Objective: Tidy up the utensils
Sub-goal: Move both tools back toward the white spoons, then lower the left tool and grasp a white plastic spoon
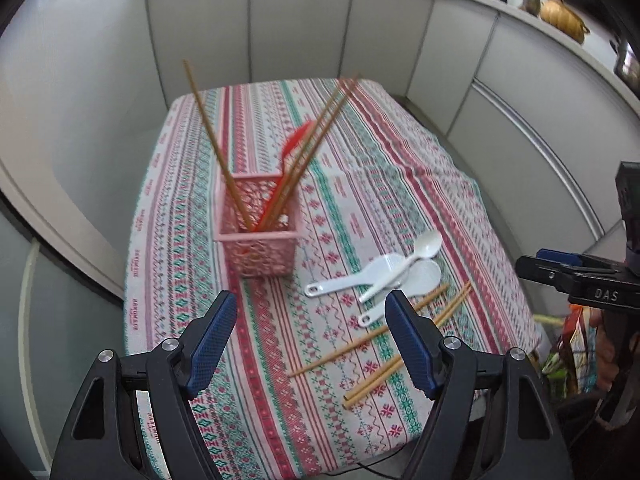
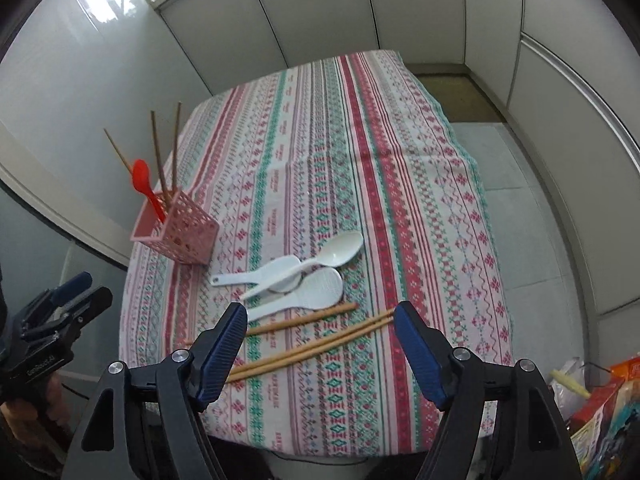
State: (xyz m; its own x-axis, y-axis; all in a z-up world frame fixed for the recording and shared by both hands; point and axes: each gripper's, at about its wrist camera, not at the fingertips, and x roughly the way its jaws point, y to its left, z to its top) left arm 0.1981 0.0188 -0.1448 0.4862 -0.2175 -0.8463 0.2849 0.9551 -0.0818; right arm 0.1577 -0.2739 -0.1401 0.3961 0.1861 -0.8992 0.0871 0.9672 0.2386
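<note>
Nearest to both cameras are the grippers themselves. The left gripper (image 1: 310, 344) has its fingers wide apart and nothing between the blue pads; it hangs above the near part of the table (image 1: 248, 400) and touches nothing. The right gripper (image 2: 320, 356) is also wide open and empty. In its own view the loose chopsticks (image 2: 308, 350) lie on the cloth below the gap between its fingers, but the pads are above them and not in contact.

The step in hand, as I judge it, is the reach for the next utensil that is still lying loose. Some chopsticks and a red spoon (image 1: 296, 138) already stand in the pink basket (image 1: 258, 246), so the sorting is partly done.

A little farther than the loose chopsticks, three white spoons (image 2: 298, 280) lie together, one over the other, with their handles toward the left. Beyond them, toward the far left, stands the pink basket, upright, with the sticks leaning out of it to different sides.

The next move probably asks the right gripper to go lower and close across the thin sticks. They lie flat on the cloth, so the pads must come very close to the table, and the pair can roll apart or only one stick may be caught.
</note>
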